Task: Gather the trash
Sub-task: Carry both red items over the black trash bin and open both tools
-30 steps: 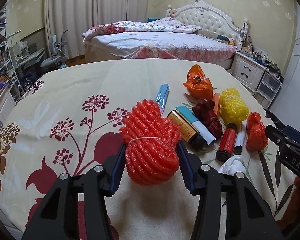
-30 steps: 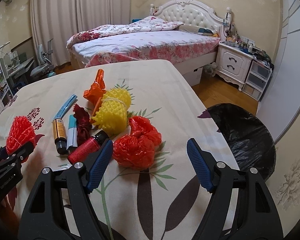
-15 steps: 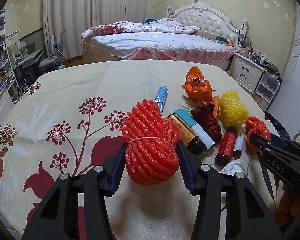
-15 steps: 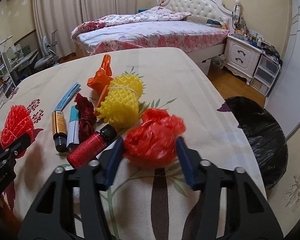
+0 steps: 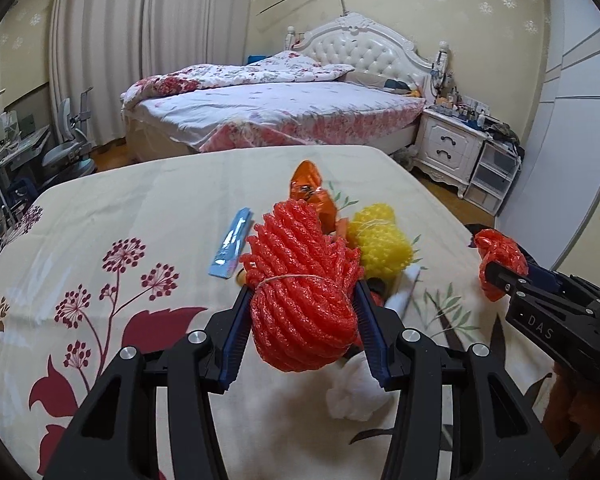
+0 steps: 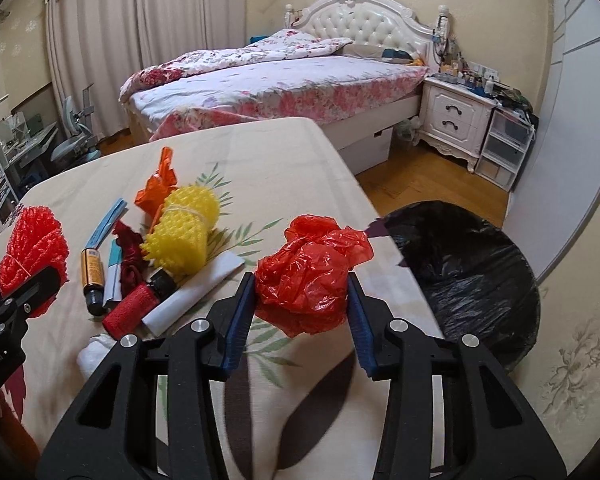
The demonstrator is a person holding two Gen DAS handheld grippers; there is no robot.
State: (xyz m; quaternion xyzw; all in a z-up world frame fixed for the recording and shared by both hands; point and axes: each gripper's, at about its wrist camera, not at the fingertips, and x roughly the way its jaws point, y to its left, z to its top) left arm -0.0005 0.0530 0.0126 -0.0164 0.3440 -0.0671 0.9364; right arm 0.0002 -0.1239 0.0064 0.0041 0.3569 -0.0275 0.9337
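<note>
Left gripper (image 5: pixel 302 322) clamped on a red foam net (image 5: pixel 302 300), blue fingers (image 5: pixel 236 334) pressing both its sides, the bundle raised above the desk (image 5: pixel 148 208) with its floral cloth. Right gripper (image 6: pixel 300 314) just closed in on a red plastic bag (image 6: pixel 310 272), fingers (image 6: pixel 240 316) pinching the crumpled bag from left and right, the bag lifted clear of the cloth. Same bag seen in the left view at far right (image 5: pixel 500 258), gripped at the tip of the other tool.

Left on the desk, in a loose cluster left of the bag: a yellow foam net (image 6: pixel 184 234), an orange bag (image 6: pixel 158 190) just behind it, a blue wrapper (image 6: pixel 106 224) lying flat, a brown bottle (image 6: pixel 92 280), a dark red cloth scrap (image 6: pixel 130 252), a red bottle with a black cap (image 6: pixel 138 308), a white flat packet (image 6: pixel 196 290) partly under the yellow net, and a white wad, probably tissue (image 6: pixel 94 354), near the front edge.

Beyond the right edge of the desk, on the floor, a bin lined with a black bag (image 6: pixel 464 276), mouth open. Farther back, a bed (image 6: pixel 276 80) with flowered covers and a white nightstand (image 6: pixel 454 120).
</note>
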